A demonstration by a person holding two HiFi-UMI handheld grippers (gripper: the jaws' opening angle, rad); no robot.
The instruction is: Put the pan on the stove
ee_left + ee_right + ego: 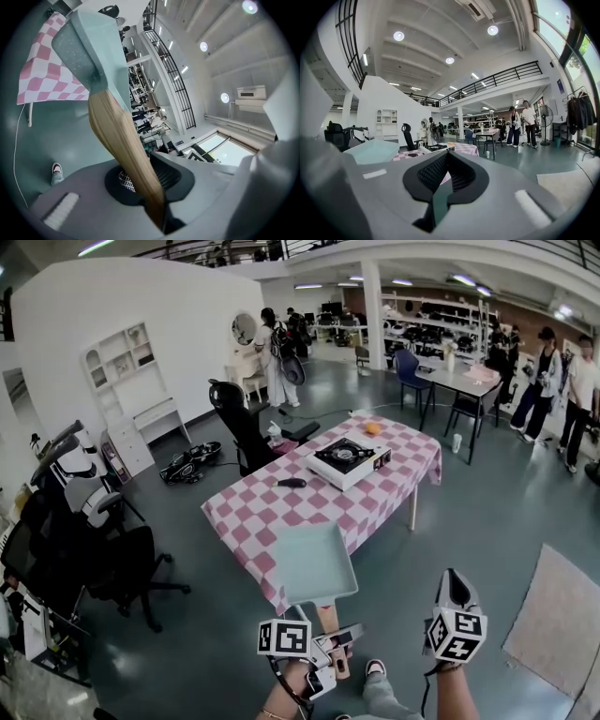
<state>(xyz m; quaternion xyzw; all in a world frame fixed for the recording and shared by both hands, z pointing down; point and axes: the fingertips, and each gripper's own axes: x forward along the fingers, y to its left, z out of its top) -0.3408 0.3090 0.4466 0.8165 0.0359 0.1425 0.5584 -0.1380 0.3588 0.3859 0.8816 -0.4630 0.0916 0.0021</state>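
Visibly, square markers (284, 637) on left tool (332, 637)

The left gripper (334, 645), held low in front of the person, clamps the pan's wooden handle (327, 619). The right gripper (454, 582) points forward, jaws together and empty.

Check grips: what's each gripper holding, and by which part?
The left gripper is shut on the pan, gripping near the free end of its wooden handle. The right gripper holds nothing; its jaws are together.
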